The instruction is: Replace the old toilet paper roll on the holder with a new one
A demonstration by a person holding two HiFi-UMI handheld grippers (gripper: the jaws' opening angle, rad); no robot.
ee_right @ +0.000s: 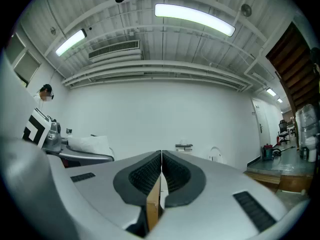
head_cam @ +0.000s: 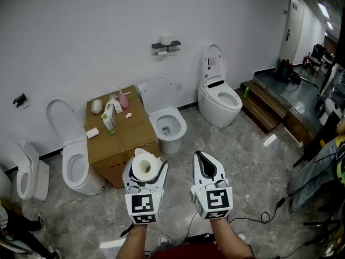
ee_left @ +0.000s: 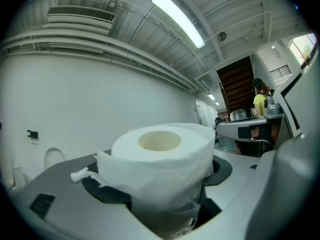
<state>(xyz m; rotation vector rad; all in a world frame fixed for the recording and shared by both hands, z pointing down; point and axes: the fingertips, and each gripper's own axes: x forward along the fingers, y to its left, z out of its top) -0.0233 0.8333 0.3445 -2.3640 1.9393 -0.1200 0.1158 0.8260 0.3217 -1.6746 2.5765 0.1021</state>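
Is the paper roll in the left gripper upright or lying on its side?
Upright: the paper roll stands held in the left gripper, and its core hole faces up in both views.

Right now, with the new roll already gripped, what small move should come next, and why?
Probably carry it forward toward the wall holder. The left gripper holds the new roll upright between its fingers, the right gripper is shut and empty, and the holder is well out of reach on the far wall.

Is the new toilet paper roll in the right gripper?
No, the toilet paper roll sits clamped in the left gripper; the right gripper is shut.
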